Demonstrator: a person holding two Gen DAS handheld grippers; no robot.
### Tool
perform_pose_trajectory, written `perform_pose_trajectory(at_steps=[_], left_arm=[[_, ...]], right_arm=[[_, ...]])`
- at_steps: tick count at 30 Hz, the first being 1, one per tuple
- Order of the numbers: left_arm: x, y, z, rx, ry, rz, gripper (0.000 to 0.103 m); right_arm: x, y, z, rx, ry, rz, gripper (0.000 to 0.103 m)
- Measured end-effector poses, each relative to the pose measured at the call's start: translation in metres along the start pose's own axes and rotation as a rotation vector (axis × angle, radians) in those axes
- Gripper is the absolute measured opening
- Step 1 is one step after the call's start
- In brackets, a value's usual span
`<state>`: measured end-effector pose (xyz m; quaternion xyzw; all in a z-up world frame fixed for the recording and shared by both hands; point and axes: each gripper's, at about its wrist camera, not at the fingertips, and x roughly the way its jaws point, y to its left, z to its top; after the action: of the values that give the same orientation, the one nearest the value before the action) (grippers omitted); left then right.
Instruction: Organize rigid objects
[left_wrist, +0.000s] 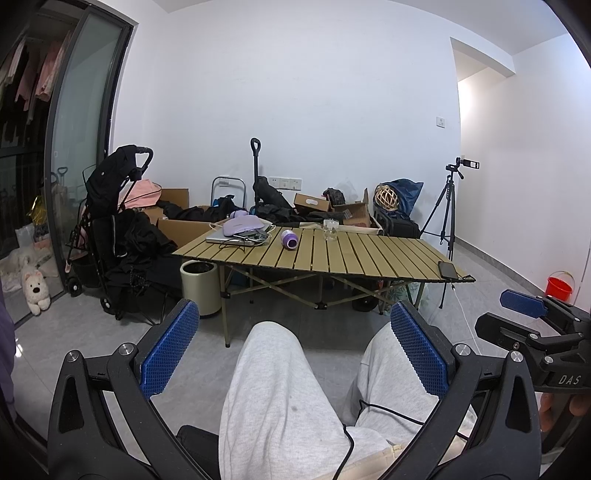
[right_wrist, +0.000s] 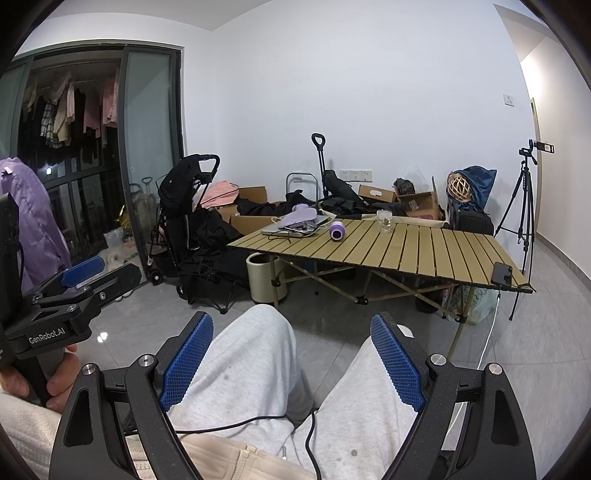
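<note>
Purple cup (left_wrist: 289, 239) lying on its side mid-table (left_wrist: 369, 258), glass (left_wrist: 330, 229) upright just behind, laptop (left_wrist: 236, 238) with purple case and cables at the far-left corner, phone (left_wrist: 447, 269) at the near-right edge. Left gripper (left_wrist: 293, 349) spread wide, holding nothing, over grey-trousered knees, well short of the table.

From the right wrist: same cup (right_wrist: 337, 230), glass (right_wrist: 384, 220), phone (right_wrist: 502, 274) with cable hanging off the edge. Right gripper (right_wrist: 291, 360) likewise wide open and empty.

Risks: cup rolling along the slats when nudged; glass, possibly thin-walled, slipping or tipping; phone dragged off by its cable.
</note>
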<state>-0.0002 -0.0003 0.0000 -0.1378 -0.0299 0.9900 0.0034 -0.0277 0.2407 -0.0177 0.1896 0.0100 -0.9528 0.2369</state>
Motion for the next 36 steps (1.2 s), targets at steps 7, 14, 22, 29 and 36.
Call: perform_pose_trajectory(at_steps=[7,14,22,29,36], left_arm=[[-0.0005,0.0005,0.0000,-0.002,-0.002,0.002,0.103],[-0.0004,0.0005,0.0000,-0.002,-0.001,0.001,0.103],[-0.0004,0.0005,0.0001,-0.002,-0.001,0.002,0.103],[-0.0029,0.0002,0.0002,-0.003,0.002,0.003,0.103],[-0.0028,0.0001,0.0002,-0.003,0.003,0.004,0.103]], right_arm=[[0.0002,0.0005,-0.0004,0.001,0.000,0.005,0.091],[-0.0019,0.0042,0.0012,0.000,0.000,0.002,0.091],[-0.0022,0.0044,0.0001,0.003,0.002,0.005,0.091],[-0.0019,0.0037,-0.0010,0.003,0.002,0.005,0.091],[-0.0023,0.0037,-0.0022,0.004,0.003,0.004,0.091]])
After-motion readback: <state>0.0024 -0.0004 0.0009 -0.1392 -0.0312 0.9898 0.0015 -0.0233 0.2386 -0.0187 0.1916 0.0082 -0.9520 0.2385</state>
